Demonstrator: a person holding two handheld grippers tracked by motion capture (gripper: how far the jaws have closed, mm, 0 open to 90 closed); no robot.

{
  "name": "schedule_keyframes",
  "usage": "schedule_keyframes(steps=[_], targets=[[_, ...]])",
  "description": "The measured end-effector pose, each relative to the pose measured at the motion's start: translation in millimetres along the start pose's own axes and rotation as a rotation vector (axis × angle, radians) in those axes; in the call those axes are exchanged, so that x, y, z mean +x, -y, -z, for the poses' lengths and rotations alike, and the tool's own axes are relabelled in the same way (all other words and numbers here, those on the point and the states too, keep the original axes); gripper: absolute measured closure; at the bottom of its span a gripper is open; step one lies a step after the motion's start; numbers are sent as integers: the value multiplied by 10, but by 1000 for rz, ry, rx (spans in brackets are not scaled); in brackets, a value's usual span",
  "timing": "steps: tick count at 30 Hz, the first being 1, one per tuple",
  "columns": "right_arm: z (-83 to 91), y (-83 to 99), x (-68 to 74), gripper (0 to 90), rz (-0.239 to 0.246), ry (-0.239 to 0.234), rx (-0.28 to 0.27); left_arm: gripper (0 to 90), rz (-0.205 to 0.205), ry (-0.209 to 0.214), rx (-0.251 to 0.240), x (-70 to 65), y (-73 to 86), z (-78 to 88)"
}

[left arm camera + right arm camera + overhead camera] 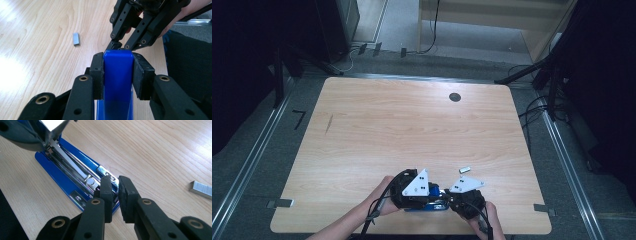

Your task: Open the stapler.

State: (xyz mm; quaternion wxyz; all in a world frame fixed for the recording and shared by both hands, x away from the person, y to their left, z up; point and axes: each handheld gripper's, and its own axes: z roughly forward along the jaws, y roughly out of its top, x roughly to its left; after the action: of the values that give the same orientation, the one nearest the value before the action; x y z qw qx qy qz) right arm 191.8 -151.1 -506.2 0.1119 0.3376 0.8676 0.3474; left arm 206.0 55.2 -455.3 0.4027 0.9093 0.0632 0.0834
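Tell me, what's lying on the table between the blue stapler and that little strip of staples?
Nothing: between the blue stapler and the strip of staples the right gripper view shows bare wooden table. The right gripper is at the stapler's near end.

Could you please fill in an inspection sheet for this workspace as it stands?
Surface: wooden table, with a round grommet hole.
Job's things: blue stapler lying opened, its metal channel showing; staple strip loose on the table beside it.
Clutter: nothing seen.
Grippers: left gripper clamps the stapler's blue top; right gripper has its jaws nearly shut at the channel's front end.
Cables: black cables trail from the grippers; more lie on the floor.
Surroundings: grey floor, metal rails, dark stands.
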Motion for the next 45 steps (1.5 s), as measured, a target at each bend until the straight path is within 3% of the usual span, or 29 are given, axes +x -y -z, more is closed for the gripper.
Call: schedule_keyframes(steps=[18, 26, 27, 31, 40, 45], targets=[[6, -3, 22, 835, 3, 11, 5, 669, -2, -23, 12, -37, 25, 192], [24, 8, 5, 836, 3, 23, 10, 669, 25, -27, 21, -23, 52, 278], [22, 21, -13, 836, -30, 10, 4, 669, 26, -28, 19, -21, 58, 285], [22, 35, -34, 837, -49, -4, -6, 669, 25, -36, 19, -39, 75, 323], [26, 17, 11, 839, -11, 26, 5, 667, 31, -42, 35, -55, 103, 405], [25, 16, 15, 839, -21, 29, 6, 665, 51, -45, 42, -52, 159, 486]])
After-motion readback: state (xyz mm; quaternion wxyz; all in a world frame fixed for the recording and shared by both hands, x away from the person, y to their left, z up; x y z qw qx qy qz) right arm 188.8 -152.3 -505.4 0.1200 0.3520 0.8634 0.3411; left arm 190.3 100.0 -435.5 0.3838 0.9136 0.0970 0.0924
